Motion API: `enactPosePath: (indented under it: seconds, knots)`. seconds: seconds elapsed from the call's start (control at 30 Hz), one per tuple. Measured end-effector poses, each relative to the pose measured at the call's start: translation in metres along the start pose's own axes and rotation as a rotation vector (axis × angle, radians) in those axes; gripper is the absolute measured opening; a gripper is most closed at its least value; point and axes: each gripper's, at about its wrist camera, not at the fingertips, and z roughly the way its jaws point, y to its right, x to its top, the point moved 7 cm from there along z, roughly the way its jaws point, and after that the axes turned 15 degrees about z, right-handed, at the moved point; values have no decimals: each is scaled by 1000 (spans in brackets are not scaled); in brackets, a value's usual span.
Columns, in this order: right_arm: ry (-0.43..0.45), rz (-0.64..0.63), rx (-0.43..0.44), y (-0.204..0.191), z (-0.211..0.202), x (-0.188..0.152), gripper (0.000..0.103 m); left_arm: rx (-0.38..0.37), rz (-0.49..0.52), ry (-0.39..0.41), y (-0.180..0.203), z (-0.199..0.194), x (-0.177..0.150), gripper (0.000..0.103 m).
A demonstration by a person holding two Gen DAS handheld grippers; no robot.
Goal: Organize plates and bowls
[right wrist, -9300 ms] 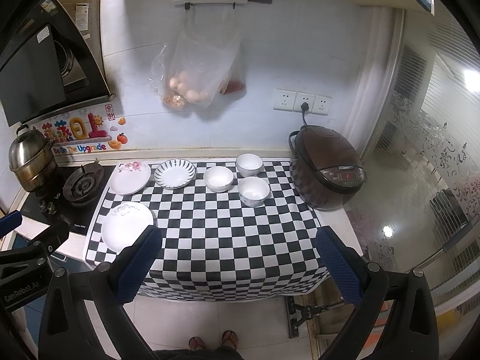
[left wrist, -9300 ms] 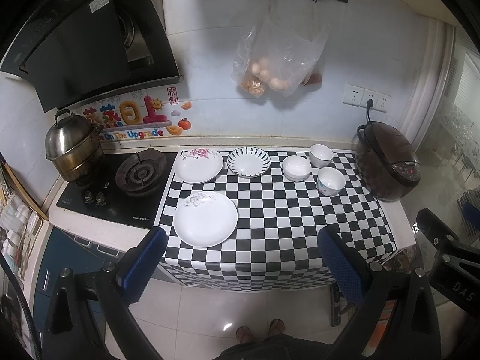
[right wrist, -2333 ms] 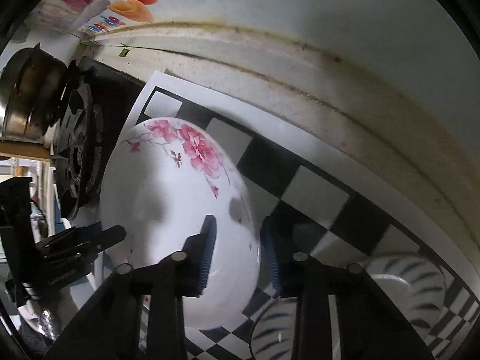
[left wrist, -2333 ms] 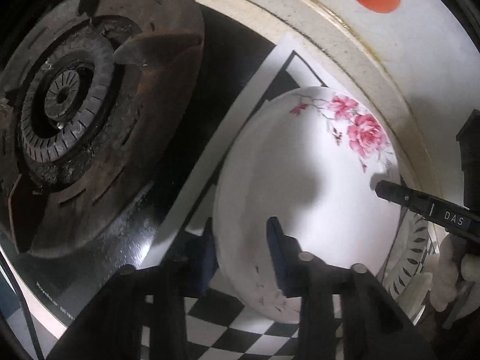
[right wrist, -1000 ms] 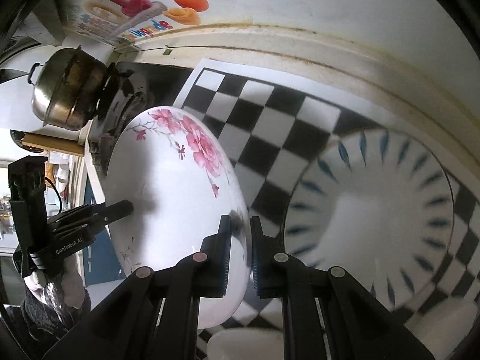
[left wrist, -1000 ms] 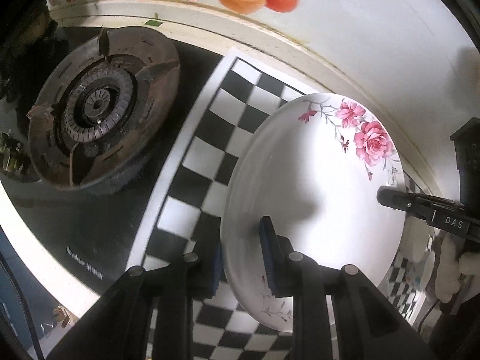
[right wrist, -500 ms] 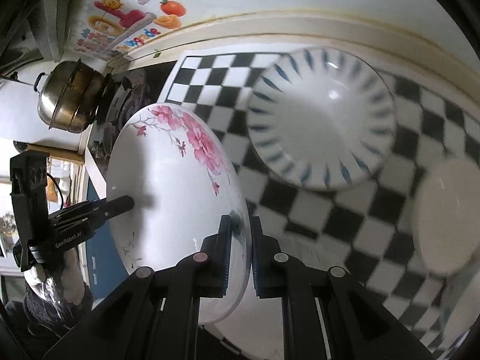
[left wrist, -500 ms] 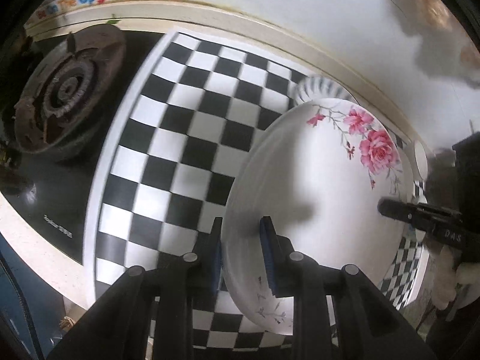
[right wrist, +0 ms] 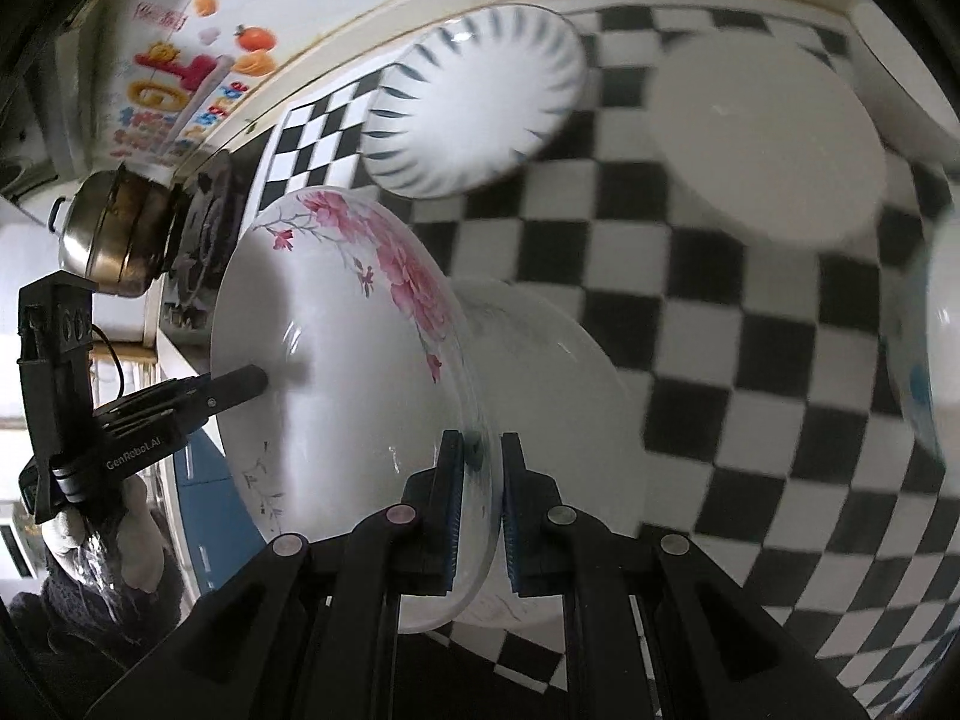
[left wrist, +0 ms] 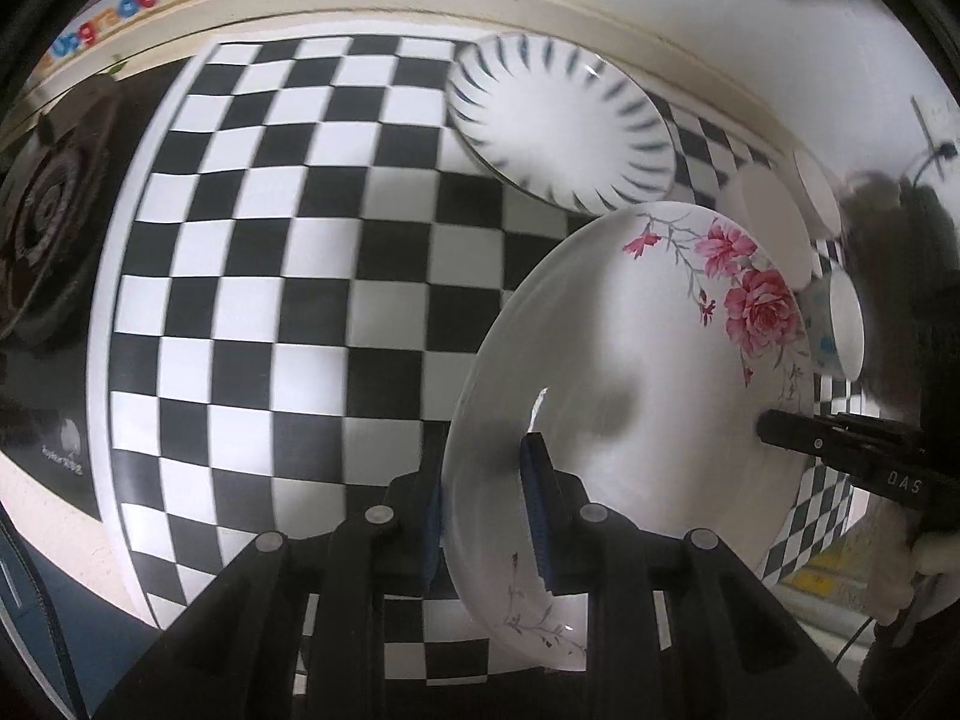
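A white plate with pink flowers (left wrist: 630,372) hangs tilted above the checkered cloth (left wrist: 270,252), held by both grippers on opposite rims. My left gripper (left wrist: 483,462) is shut on its near rim. My right gripper (right wrist: 480,450) is shut on the other rim of the floral plate (right wrist: 336,360). In the right wrist view a plain white plate (right wrist: 558,396) lies on the cloth just behind it. The blue-striped plate (left wrist: 564,126) (right wrist: 474,102) sits near the back wall. White bowls (left wrist: 774,228) (right wrist: 768,138) stand to the right, another (right wrist: 942,330) at the frame's edge.
The gas burner (left wrist: 42,228) and a steel pot (right wrist: 114,234) are on the left past the cloth's edge. A dark rice cooker (left wrist: 888,264) stands beyond the bowls. The tiled wall with a sticker (right wrist: 180,78) runs close behind the striped plate.
Both grippers have carried the floral plate to the right, away from the burner and over the cloth. The striped plate and the bowls have come into view. Neither grip has changed.
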Motion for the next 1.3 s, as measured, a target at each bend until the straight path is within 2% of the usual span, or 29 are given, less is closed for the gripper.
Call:
enactPosePath:
  seconds: [0.37,0.83,0.97,1.03,1.3]
  knots:
    - [-4,74,-17,39,10,-17,14,-4,48,-61,18,30,-3,23]
    - [-33,93,-46,37,31,-15,13,48,109,-139,15,53,-1,23]
    - [-27,107,-90,43,31,-12,13,71,133,-140,18,53,-1,23]
    - [-39,117,-79,45,32,-12,12,69,129,-141,17,53,0,23]
    - [-47,55,-180,33,41,-18,15,78,127,-139,17,53,-3,23]
